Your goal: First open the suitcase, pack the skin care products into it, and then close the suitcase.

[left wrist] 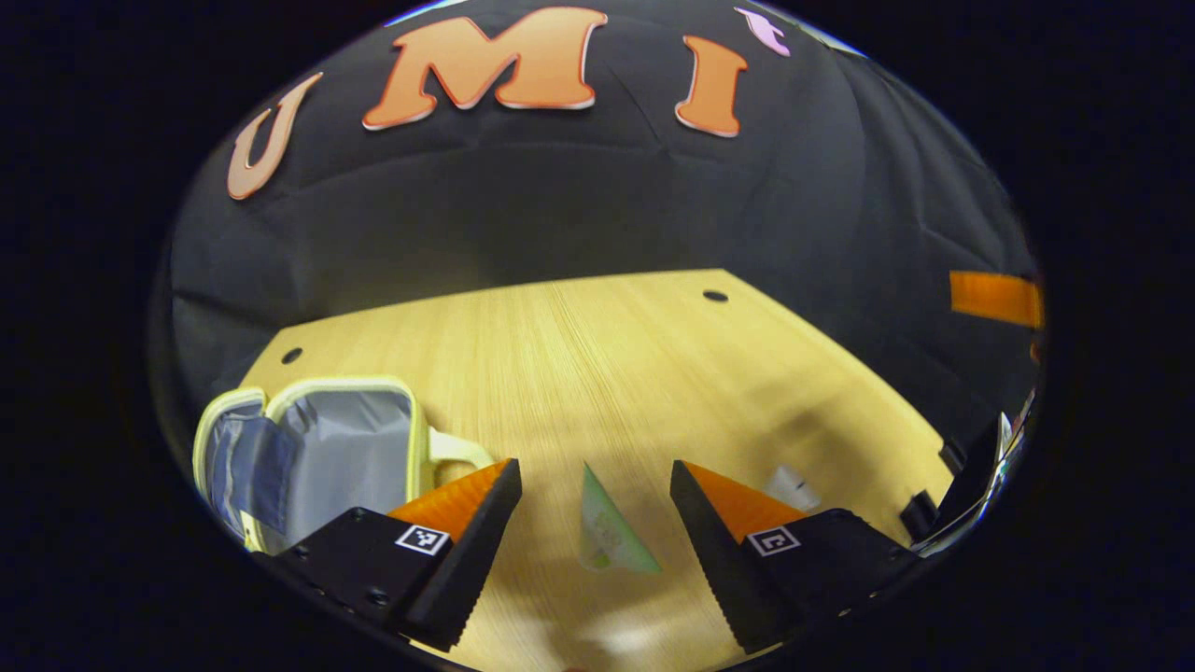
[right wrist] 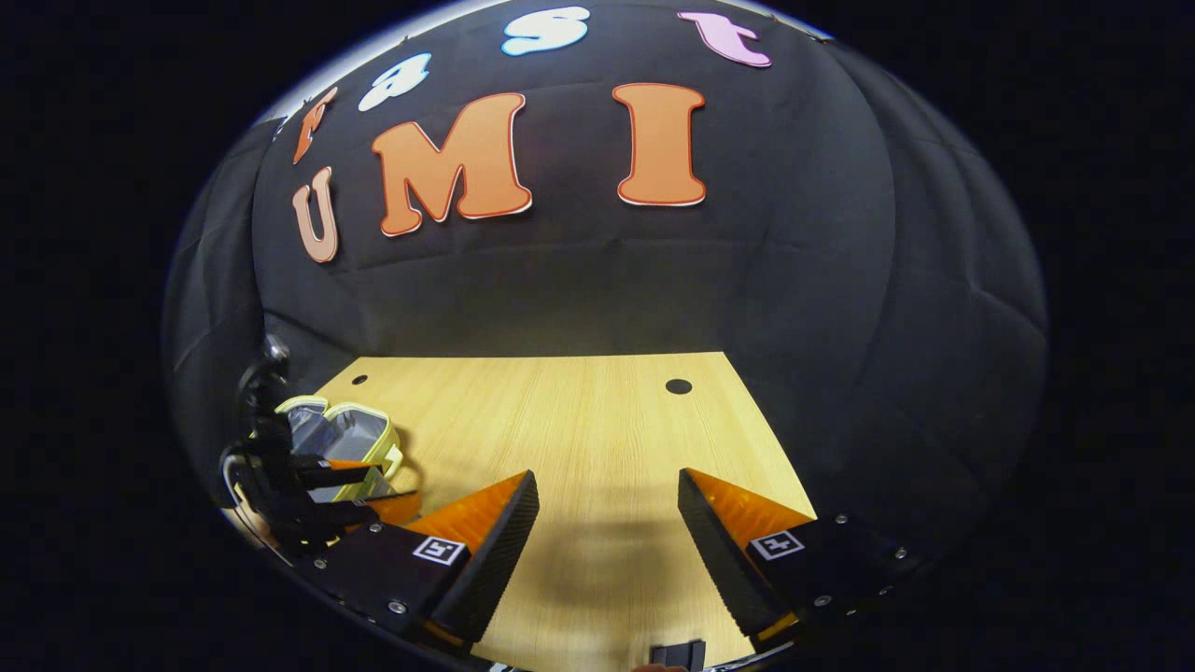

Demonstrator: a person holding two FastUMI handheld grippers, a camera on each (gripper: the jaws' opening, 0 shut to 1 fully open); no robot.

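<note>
The small suitcase, yellow-rimmed with a grey lining, stands open at the table's left. A green-and-white skin care tube lies flat on the wood, and my left gripper hovers open above it, one finger on either side, not touching. A small white product peeks out behind the right-hand finger. My right gripper is open over bare wood with nothing between its fingers. The right gripper view shows the suitcase at far left with the left gripper just in front of it.
The light wooden table has round holes near its back corners and ends at the black cloth wall. Part of the other gripper's dark body sits at the table's right edge.
</note>
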